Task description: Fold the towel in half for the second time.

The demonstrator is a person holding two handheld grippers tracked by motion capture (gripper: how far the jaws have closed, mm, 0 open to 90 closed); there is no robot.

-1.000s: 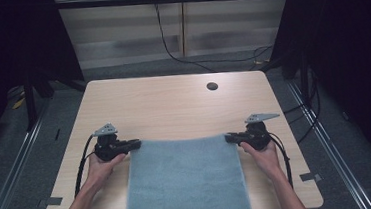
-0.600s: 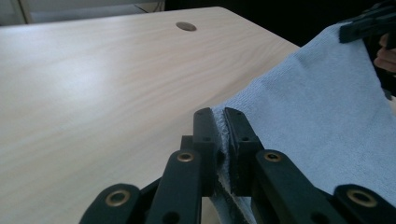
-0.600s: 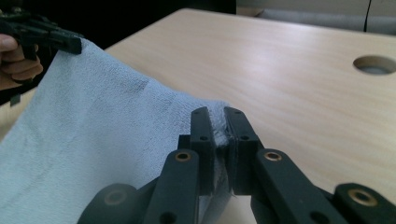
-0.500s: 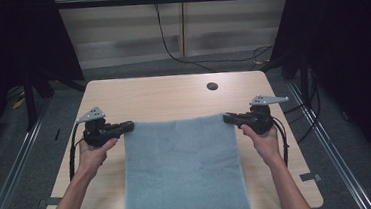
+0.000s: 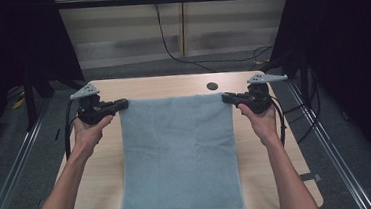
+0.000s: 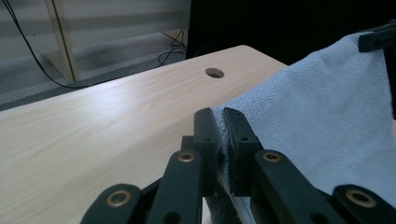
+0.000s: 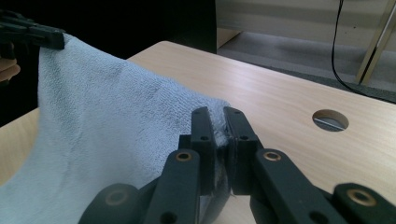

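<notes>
Evenly lit tabletop (image 5: 172, 85) from above, dark surroundings at both sides; soft focus overall, near fingers (image 6: 205, 140) slightly blurred, no glare.

The left gripper (image 6: 220, 122) has its jaws clamped on the blue towel's (image 6: 327, 121) corner, above the wooden counter (image 6: 93, 121).

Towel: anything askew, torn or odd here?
Nothing stands out. The towel hangs flat and unwrinkled between the left gripper and the right gripper, each shut on a far corner, top edge level. Its near end drapes over the table edge. No tears or stains visible.
</notes>
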